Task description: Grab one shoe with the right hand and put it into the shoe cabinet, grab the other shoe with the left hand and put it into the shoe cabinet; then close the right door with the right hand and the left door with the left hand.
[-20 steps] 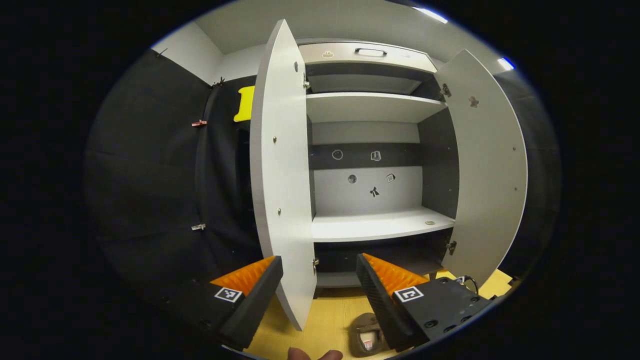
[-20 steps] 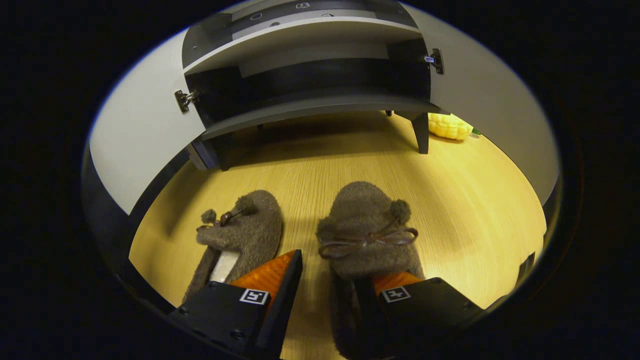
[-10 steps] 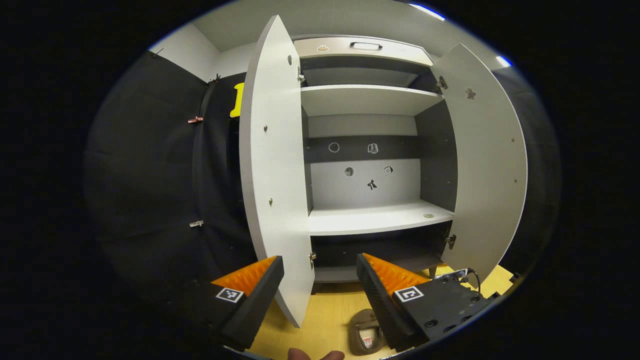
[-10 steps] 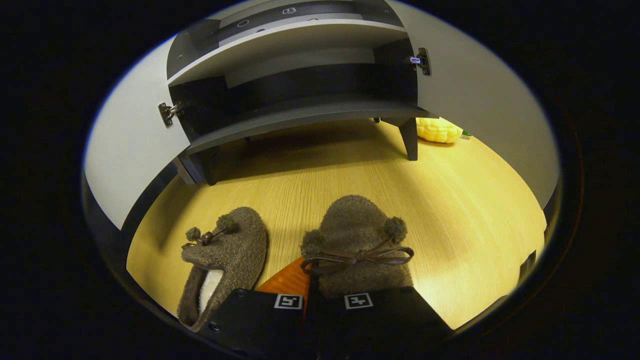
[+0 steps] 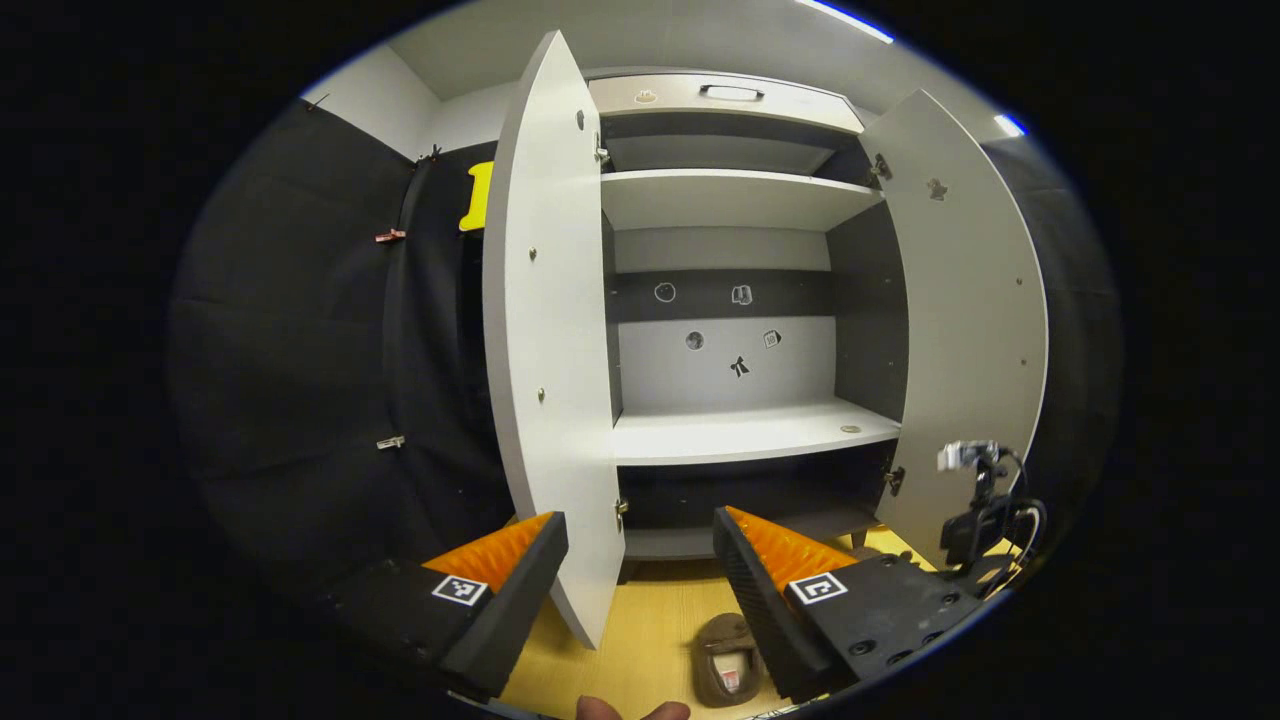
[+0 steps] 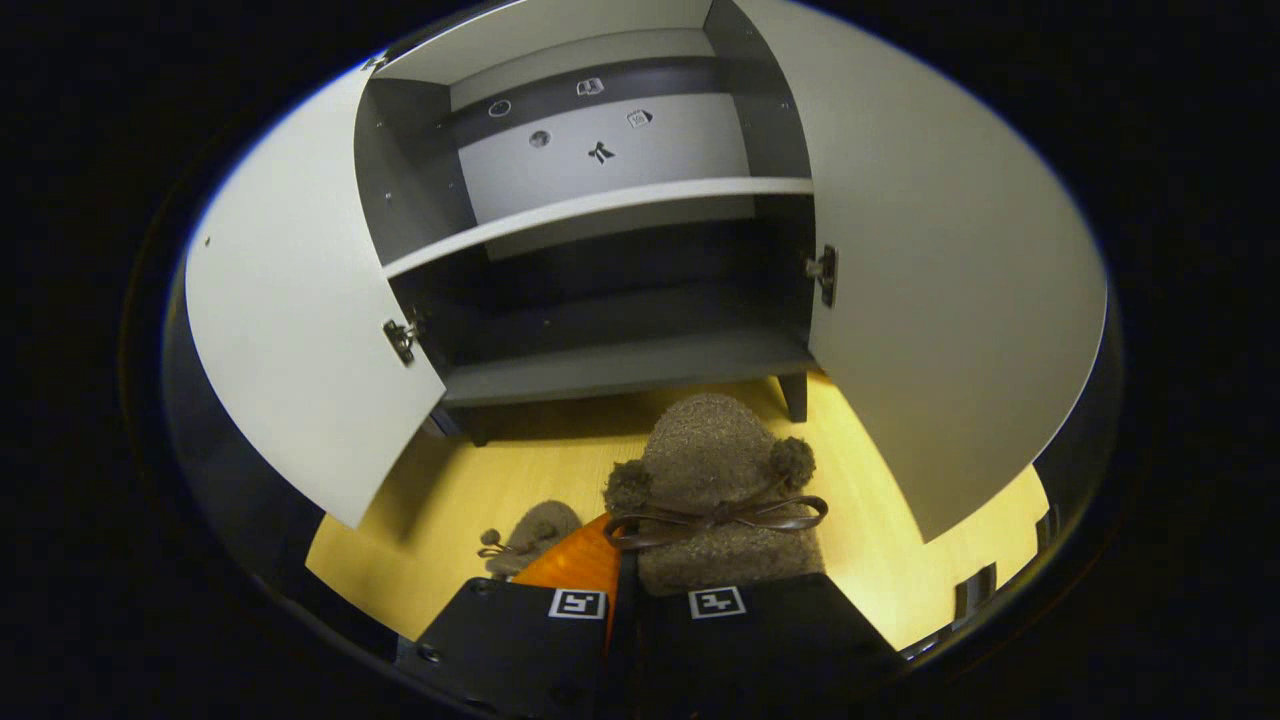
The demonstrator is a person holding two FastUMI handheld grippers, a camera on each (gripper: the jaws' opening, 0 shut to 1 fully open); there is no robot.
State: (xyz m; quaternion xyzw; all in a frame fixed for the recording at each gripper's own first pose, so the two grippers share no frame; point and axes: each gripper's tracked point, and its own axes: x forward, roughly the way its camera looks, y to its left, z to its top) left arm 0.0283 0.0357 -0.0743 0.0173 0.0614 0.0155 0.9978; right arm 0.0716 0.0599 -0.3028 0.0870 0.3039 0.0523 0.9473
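the shoe cabinet (image 5: 740, 440) stands on the wooden floor (image 6: 470, 490) with both doors swung wide. in the left gripper view its left door (image 5: 545, 330) reaches toward the camera, edge on, and its right door (image 5: 975, 320) angles out to the other side. inside are pale shelves, a grey back panel with small stickers, and a dark bottom compartment; a drawer front with a handle runs across the top. in the right gripper view the same cabinet (image 6: 610, 290) sits straight ahead, the dark lower shelf bare and the doors spread to either side.

the right gripper (image 6: 640, 590) has its fingers closed on a brown fuzzy slipper (image 6: 715, 490), pinching it at the rear, so the toe with its bow and two pompoms points toward the cabinet's lower opening. the slipper looks lifted off the floor, in front of the cabinet and not yet inside.

the other slipper (image 6: 530, 535) lies on the floor, low and to the left of the held one; in the left gripper view it (image 5: 727, 660) rests on the floor below the fingers. the left gripper (image 5: 640, 560) hangs in front of the cabinet with its fingers spread apart and nothing between them, the left door's edge showing in the gap.
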